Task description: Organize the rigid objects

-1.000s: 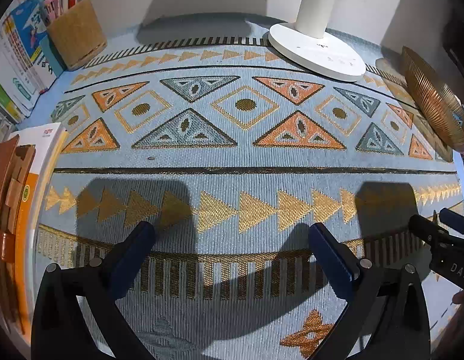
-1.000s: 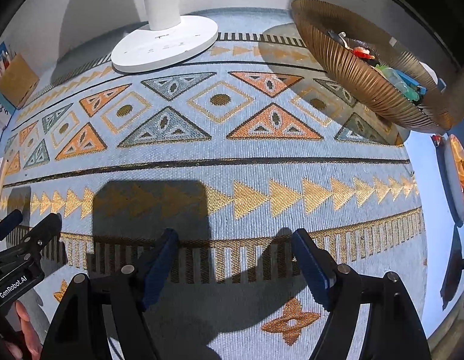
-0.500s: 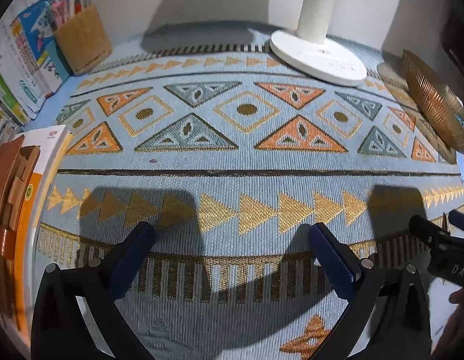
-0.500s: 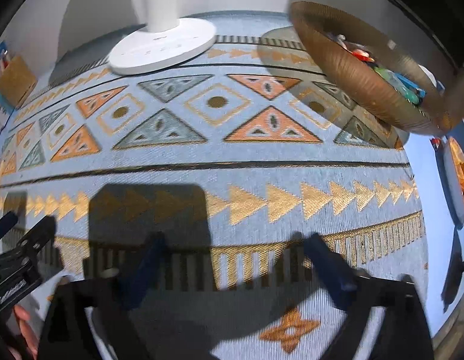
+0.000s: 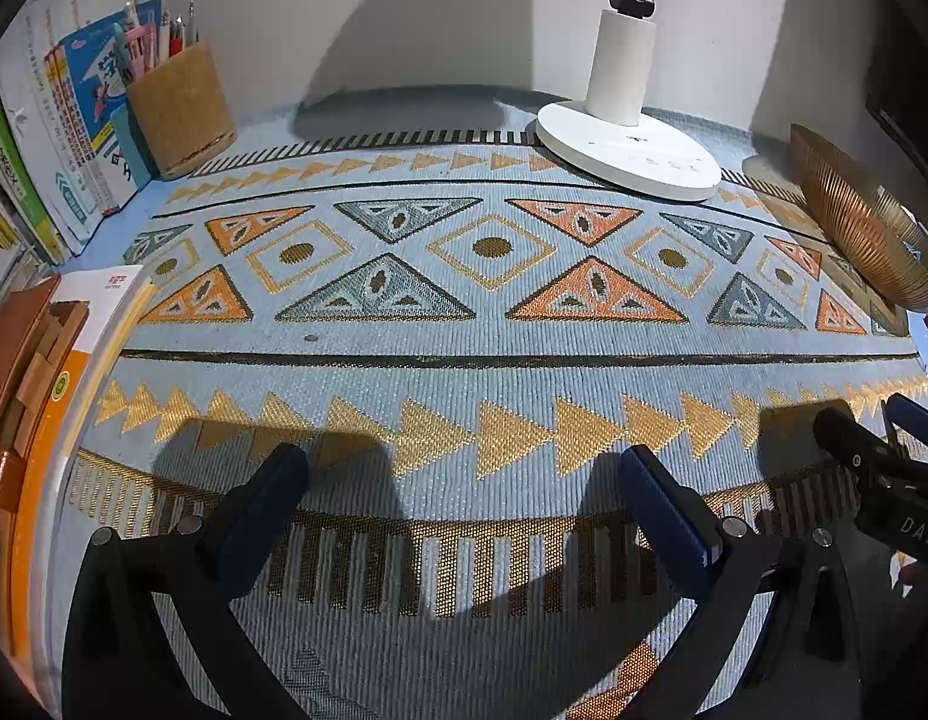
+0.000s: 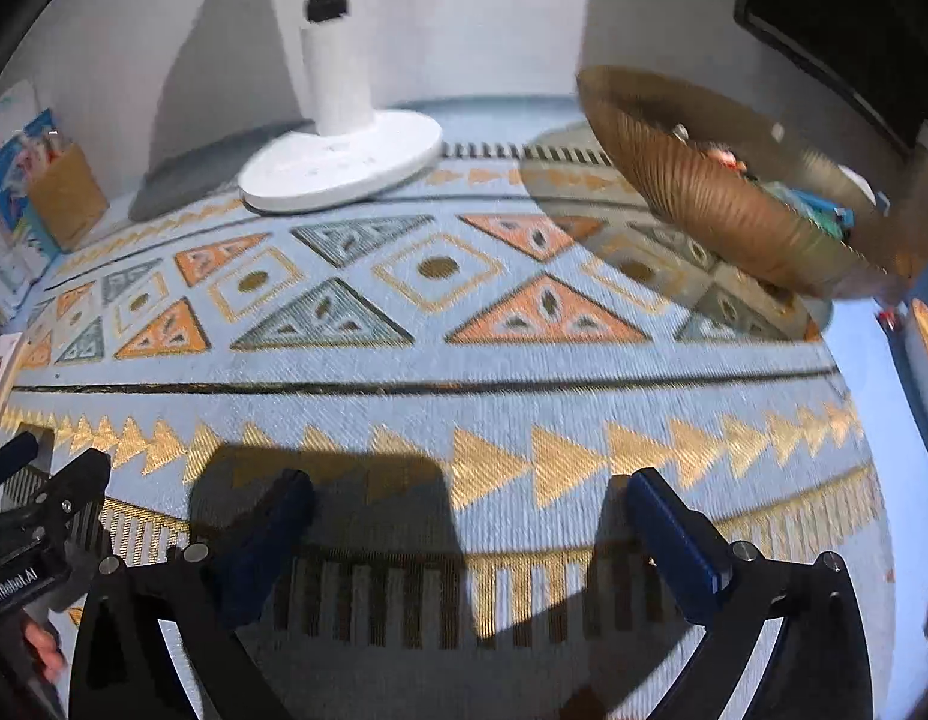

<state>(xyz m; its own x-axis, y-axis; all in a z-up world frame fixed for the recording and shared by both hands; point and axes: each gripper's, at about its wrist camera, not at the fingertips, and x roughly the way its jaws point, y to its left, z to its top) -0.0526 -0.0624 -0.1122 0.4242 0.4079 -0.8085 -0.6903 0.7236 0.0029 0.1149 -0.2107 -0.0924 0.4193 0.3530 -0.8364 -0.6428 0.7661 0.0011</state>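
Left gripper point(image 5: 464, 474) and right gripper point(image 6: 469, 498), fingers apart and empty, the right's just spread wider, above the patterned worktop point(image 5: 493, 342); small rigid objects point(image 6: 811, 210) lie in the ribbed golden bowl point(image 6: 691, 192) at right.

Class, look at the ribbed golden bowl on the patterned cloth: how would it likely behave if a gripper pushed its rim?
The golden bowl looks rigid, so it probably won't flex. Its rounded underside narrows downward, so it may rock or tip. The small items inside could shift or spill.

Hard shadows, fisheye warp — right view blurred
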